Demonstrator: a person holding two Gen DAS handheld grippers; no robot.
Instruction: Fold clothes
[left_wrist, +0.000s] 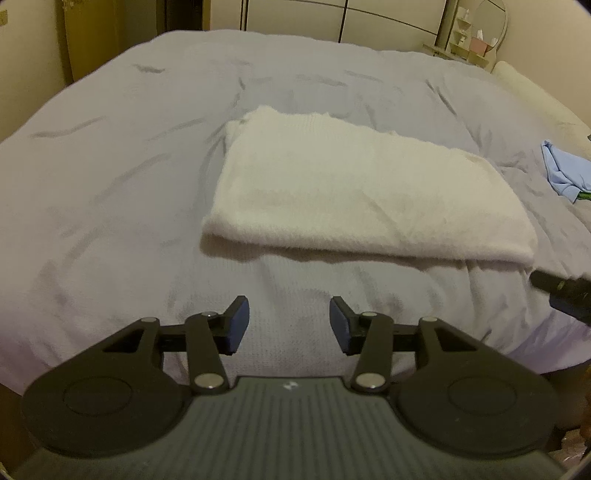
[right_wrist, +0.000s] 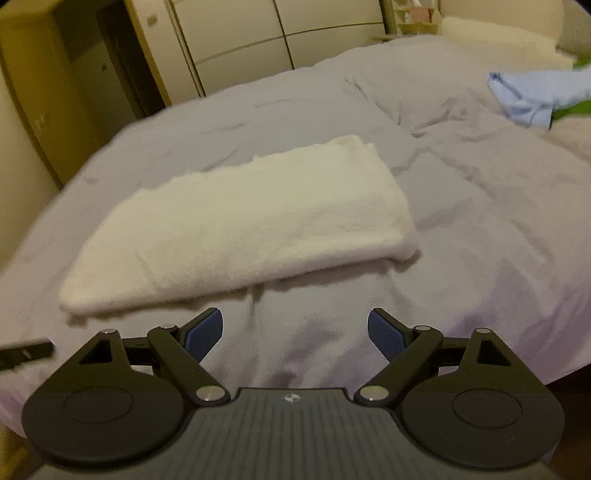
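The lavender bed cover fills both views; on it the folded white garment lies just beyond both tools, long axis running from nine to three o'clock; fluffy, flat, edges roughly squared. The left gripper faces its nine-o'clock half, the right gripper its three-o'clock end, neither clearly nearer; both are spread and empty; a blue garment waits at two o'clock.

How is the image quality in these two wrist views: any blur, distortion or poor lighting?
Left wrist view: dim, warm light, strong fisheye bending at the bed edges, white towel soft but readable. Right wrist view: blurrier overall, towel edges and blue cloth smeared, dark vignette in the corners. No glare in either.
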